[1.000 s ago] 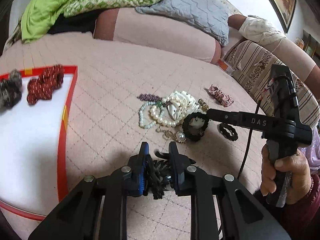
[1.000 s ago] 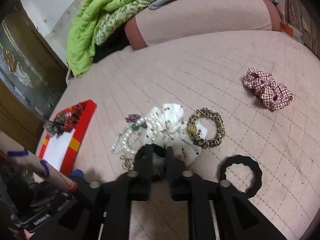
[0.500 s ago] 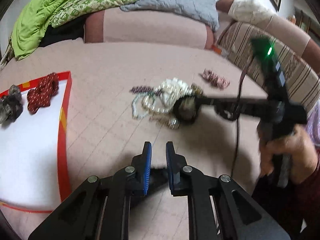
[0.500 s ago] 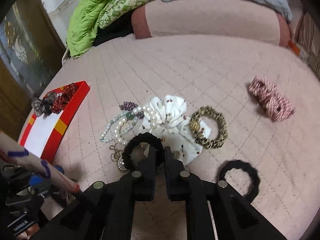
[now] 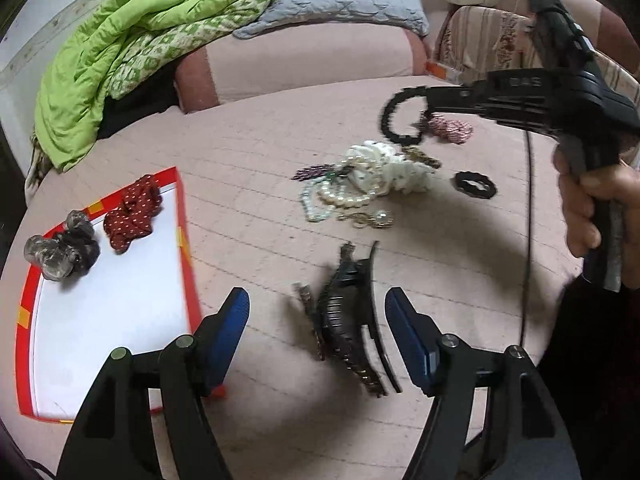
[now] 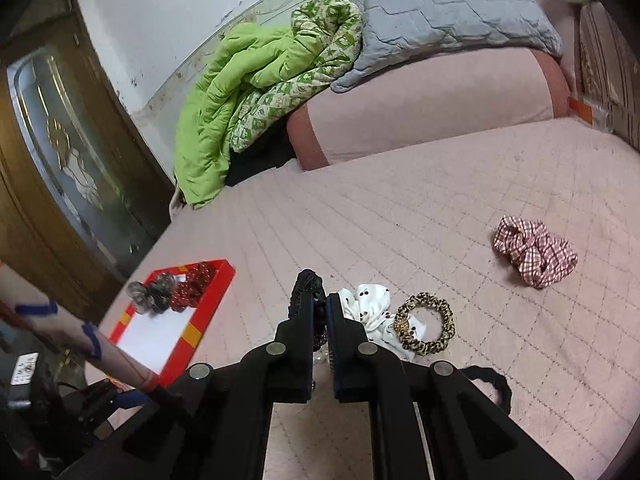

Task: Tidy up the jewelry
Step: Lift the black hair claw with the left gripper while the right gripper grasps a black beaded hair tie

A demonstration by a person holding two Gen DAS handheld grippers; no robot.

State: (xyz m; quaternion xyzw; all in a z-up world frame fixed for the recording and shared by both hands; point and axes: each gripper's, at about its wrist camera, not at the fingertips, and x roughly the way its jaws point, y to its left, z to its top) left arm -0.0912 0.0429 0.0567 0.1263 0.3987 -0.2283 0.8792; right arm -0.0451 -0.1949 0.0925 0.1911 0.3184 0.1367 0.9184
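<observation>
My left gripper is open, and a black claw hair clip lies on the pink bedspread between its fingers. My right gripper is shut on a black ring scrunchie and holds it in the air above the jewelry pile; it also shows in the left wrist view. The pile holds pearl necklaces, a white scrunchie and a leopard scrunchie. A red-rimmed white tray at the left holds a red scrunchie and a grey one.
A second black scrunchie and a red checked scrunchie lie to the right of the pile. A pink bolster, a green quilt and a grey pillow line the back. A wooden cabinet stands at the left.
My left gripper has opened and let the black hair clip down on the bed. My right gripper has shut on the black scrunchie and lifted it off the pile.
</observation>
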